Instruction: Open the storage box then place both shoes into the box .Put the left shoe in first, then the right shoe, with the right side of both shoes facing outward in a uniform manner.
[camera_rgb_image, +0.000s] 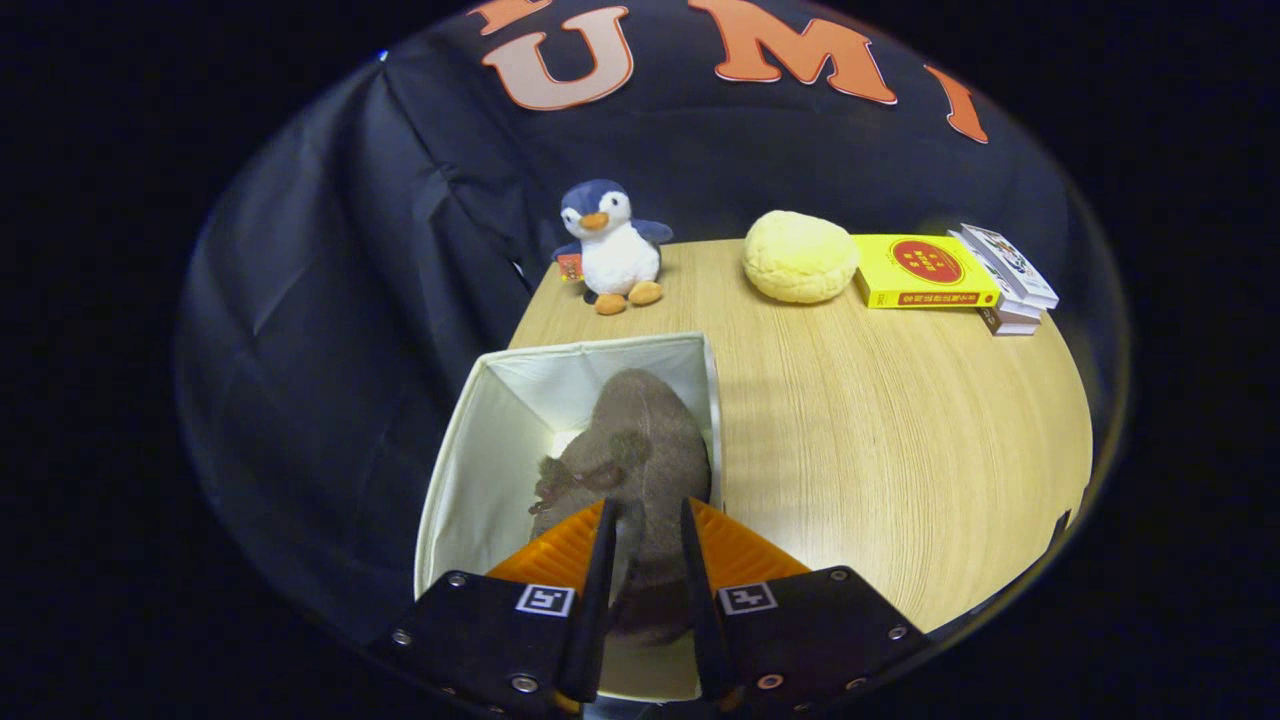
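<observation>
1. Storage box (470, 470): pale fabric, lid off, standing at the near left corner of the tabletop (880, 440), directly below the fingers. Open top gives free entry from above.
2. Shoe (640, 450): brown, fuzzy, with a lace or bow on its upper. It hangs inside the box mouth, toe pointing away, close to the box's right wall. Whether it is the left or right shoe cannot be told, nor whether another shoe lies beneath it.
3. Hand-held gripper (645, 545): fingers drawn close, pinching the shoe's heel end from both sides. The grip at the heel likely lets the shoe go in toe-first; judged to be mid-placement, shoe not yet released.
4. Penguin plush (612, 245): upright at the far edge, beyond the box, well apart from it. Not part of the task.
5. Yellow round cushion (800, 257): far edge, right of the penguin.
6. Yellow book (925, 270): flat, just beside the cushion.
7. Stacked small books (1005, 290): touching the yellow book's right end.
</observation>
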